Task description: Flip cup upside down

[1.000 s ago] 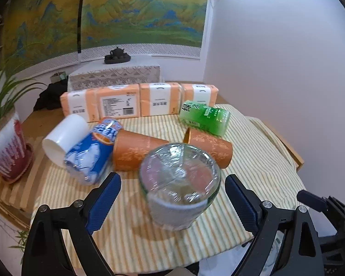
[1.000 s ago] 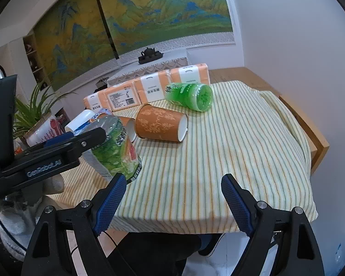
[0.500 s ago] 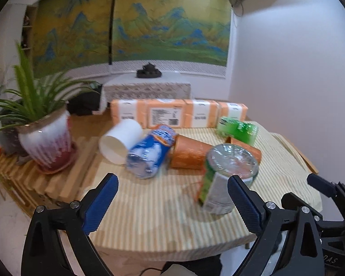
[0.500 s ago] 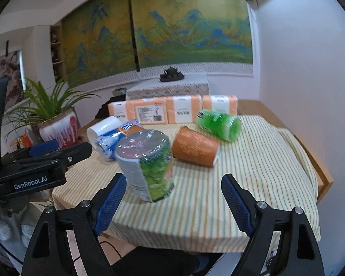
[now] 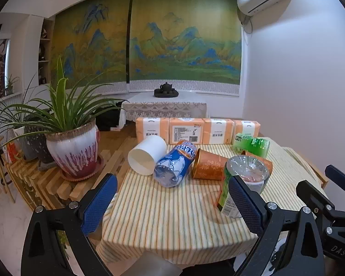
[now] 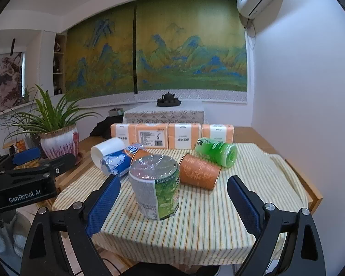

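A plastic-wrapped cup with a green label point(image 6: 155, 187) stands on the striped tablecloth point(image 6: 207, 218) near the front edge; it also shows in the left wrist view point(image 5: 241, 179), partly behind my right finger. My left gripper point(image 5: 172, 204) is open and empty, back from the table's front left. My right gripper point(image 6: 172, 204) is open and empty, just in front of the cup, not touching it. Lying on their sides behind are a white cup point(image 5: 147, 158), a blue-labelled cup point(image 5: 174, 168), two orange cups point(image 6: 199, 174) and a green cup point(image 6: 216, 153).
A row of orange tissue packs point(image 5: 195, 132) stands along the back of the table. A potted plant point(image 5: 73, 151) sits on a slatted wooden bench at the left. A white wall runs along the right side. The table edge point(image 6: 315, 197) shows at right.
Both grippers have pulled back and up from the table. The left gripper, earlier open around the wrapped cup, is now clear of it. The cup stands where it was.
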The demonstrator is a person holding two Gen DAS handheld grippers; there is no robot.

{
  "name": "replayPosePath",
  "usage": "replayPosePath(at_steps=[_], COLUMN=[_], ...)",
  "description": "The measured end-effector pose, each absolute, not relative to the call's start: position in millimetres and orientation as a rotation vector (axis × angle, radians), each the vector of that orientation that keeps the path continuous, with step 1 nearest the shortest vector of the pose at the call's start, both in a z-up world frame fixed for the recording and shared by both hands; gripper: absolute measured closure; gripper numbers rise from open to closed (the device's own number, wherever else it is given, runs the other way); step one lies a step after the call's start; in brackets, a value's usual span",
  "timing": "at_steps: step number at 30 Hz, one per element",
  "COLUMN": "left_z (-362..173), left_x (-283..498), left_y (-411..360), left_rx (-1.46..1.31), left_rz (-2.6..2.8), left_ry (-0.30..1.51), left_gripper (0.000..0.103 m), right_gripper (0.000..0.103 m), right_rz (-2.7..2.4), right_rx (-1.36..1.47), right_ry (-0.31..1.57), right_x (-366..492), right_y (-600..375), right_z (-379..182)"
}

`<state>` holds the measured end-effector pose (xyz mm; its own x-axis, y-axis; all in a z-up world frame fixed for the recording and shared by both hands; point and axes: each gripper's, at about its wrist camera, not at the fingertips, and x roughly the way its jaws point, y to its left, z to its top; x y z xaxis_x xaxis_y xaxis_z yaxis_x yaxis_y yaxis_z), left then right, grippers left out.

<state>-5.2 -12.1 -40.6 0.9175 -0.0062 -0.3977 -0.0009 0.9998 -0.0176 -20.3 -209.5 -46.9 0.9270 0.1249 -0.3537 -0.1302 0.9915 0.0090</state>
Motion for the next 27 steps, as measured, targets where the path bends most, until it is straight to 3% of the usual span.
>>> replayPosePath(at_steps=[3, 27], left_z=[-39, -38], left_x=[-11, -12], left_y=[-13, -16], left_rx=[-0.024, -0.017], left_rz=[0.005, 0.015], left_ry=[0.376, 0.363], left_gripper=[0.001, 0.001], right_gripper=[0.003, 0.002], right_rz=[0.117, 0.096], right_rx=[-0.013, 0.036], right_ry=[0.347, 0.352], right_x=[-22, -21], right_y=[-210, -222], right_z=[-45, -47])
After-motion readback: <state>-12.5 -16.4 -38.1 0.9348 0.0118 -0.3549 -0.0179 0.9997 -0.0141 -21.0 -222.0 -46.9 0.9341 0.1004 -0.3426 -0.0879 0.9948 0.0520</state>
